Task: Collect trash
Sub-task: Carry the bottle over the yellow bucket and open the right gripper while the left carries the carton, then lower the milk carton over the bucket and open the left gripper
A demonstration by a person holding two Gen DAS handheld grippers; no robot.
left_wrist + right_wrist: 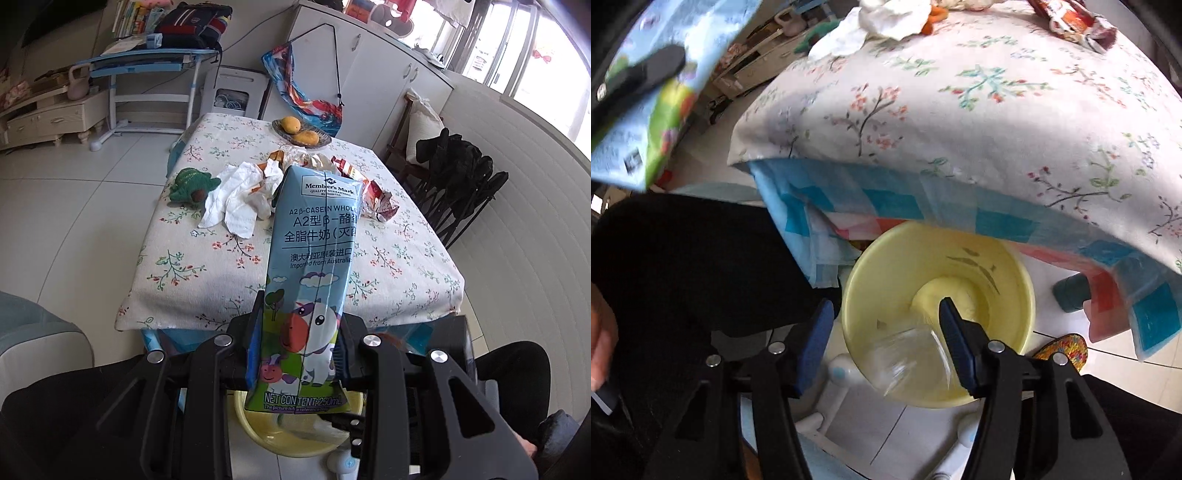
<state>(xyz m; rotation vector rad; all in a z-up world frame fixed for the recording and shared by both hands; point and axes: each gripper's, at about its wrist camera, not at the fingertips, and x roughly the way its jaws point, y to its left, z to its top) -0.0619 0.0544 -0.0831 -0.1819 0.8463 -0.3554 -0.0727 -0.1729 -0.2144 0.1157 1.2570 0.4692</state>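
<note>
step: binning | left claw (297, 354) clamps carton (314, 254) | right claw (882, 332) released over bin (1015, 258), cup (905, 354) seemingly dropping | next: drop carton in bin

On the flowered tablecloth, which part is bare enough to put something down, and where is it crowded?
The near half of the tablecloth, from the front edge up to the crumpled tissues, is bare. The middle is crowded: tissues, green knitted toy, snack wrappers. Behind them sits the fruit dish, with a bare patch to its left.
</note>
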